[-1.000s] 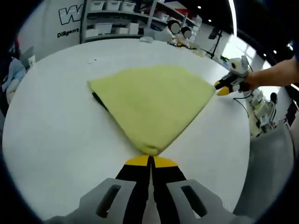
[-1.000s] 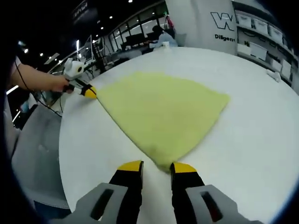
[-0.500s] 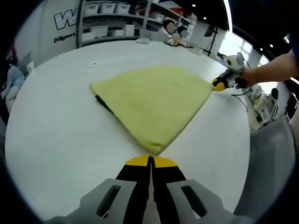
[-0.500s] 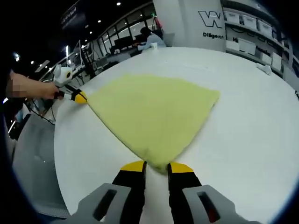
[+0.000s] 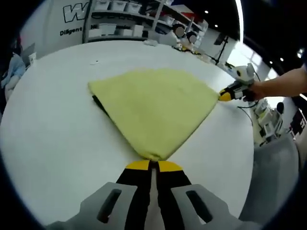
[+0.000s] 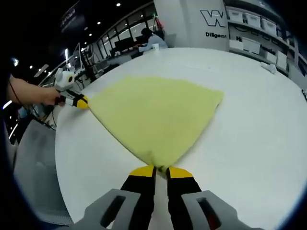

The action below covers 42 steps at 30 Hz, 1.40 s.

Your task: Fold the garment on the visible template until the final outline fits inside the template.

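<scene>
The left gripper [image 5: 153, 164] and the right gripper [image 6: 160, 168] each had jaws closed on a corner of the yellow garment [image 5: 153, 103], one at either end of its near edge. The round white table [image 5: 53, 143] carried the garment spread flat near its middle, well in from the rim. A dark strip (probably the template) [image 5: 99, 102] peeked out under the cloth's far corner. The step in hand looked like gripping two corners for a fold; next, both should lift together and carry that edge across.
</scene>
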Motion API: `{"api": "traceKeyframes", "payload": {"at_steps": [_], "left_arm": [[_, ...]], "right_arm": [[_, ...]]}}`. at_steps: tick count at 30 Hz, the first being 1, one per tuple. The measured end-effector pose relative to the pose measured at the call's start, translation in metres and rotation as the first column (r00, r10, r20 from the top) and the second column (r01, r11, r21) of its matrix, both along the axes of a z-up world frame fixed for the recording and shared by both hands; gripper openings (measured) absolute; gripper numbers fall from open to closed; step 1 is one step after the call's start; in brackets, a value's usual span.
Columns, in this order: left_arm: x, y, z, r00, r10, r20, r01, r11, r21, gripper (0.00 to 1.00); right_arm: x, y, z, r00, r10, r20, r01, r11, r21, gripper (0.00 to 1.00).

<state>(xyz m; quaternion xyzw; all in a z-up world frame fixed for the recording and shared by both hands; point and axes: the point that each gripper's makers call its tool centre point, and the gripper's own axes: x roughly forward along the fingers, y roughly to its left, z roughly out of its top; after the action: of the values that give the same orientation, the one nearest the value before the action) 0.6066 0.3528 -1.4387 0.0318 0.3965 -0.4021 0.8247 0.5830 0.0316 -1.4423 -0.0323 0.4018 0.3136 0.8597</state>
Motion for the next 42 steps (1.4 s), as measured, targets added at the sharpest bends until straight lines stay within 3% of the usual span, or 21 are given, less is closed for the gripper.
{"api": "traceKeyframes", "payload": {"at_steps": [6,11,13,16,17,19,22,23,24,29,33,42], "left_arm": [[0.003,0.015,0.004,0.998,-0.033,0.047,0.031,0.999,0.041,0.00],[-0.001,0.020,0.005,0.997,-0.063,0.043,0.060,0.996,0.059,0.00],[-0.002,0.021,0.005,0.996,-0.068,0.052,0.064,0.996,0.065,0.00],[-0.001,0.022,0.005,0.996,-0.065,0.058,0.061,0.996,0.069,0.00],[-0.002,0.021,0.004,0.996,-0.071,0.055,0.067,0.995,0.072,0.00],[-0.005,0.019,0.003,0.994,-0.098,0.057,0.093,0.992,0.085,0.00],[-0.004,0.020,0.001,0.994,-0.097,0.052,0.093,0.992,0.088,0.00],[-0.004,0.020,0.001,0.994,-0.100,0.053,0.095,0.991,0.094,0.00],[-0.003,0.022,0.001,0.993,-0.102,0.055,0.096,0.990,0.101,0.00],[-0.006,0.038,-0.002,0.992,-0.111,0.062,0.100,0.983,0.156,0.00],[-0.017,0.044,-0.004,0.992,-0.111,0.054,0.101,0.982,0.157,0.00],[-0.027,0.044,-0.007,0.994,-0.092,0.063,0.080,0.982,0.171,0.00]], "right_arm": [[-0.002,-0.006,-0.001,0.999,0.039,0.016,-0.038,0.999,-0.036,0.00],[-0.008,-0.007,0.001,0.999,0.050,-0.001,-0.050,0.999,-0.017,0.00],[-0.009,-0.009,0.000,0.997,0.071,0.009,-0.071,0.996,-0.054,0.00],[-0.012,-0.006,0.001,0.997,0.073,-0.013,-0.073,0.997,-0.021,0.16],[-0.012,-0.007,0.000,0.997,0.069,-0.028,-0.069,0.997,-0.024,0.17],[-0.004,0.000,0.004,0.997,0.082,0.008,-0.082,0.997,-0.011,0.15],[-0.003,0.010,0.004,0.994,0.112,0.003,-0.112,0.994,-0.014,0.08],[-0.006,0.013,0.003,0.991,0.137,-0.006,-0.137,0.990,-0.016,0.00],[-0.010,0.012,0.001,0.985,0.172,-0.018,-0.173,0.984,-0.032,0.00],[-0.014,-0.009,-0.007,0.982,0.186,-0.023,-0.187,0.979,-0.074,0.00],[-0.021,-0.003,-0.006,0.979,0.202,-0.014,-0.203,0.978,-0.051,0.00],[-0.027,0.000,-0.007,0.978,0.207,-0.005,-0.207,0.974,-0.093,0.00]]}}
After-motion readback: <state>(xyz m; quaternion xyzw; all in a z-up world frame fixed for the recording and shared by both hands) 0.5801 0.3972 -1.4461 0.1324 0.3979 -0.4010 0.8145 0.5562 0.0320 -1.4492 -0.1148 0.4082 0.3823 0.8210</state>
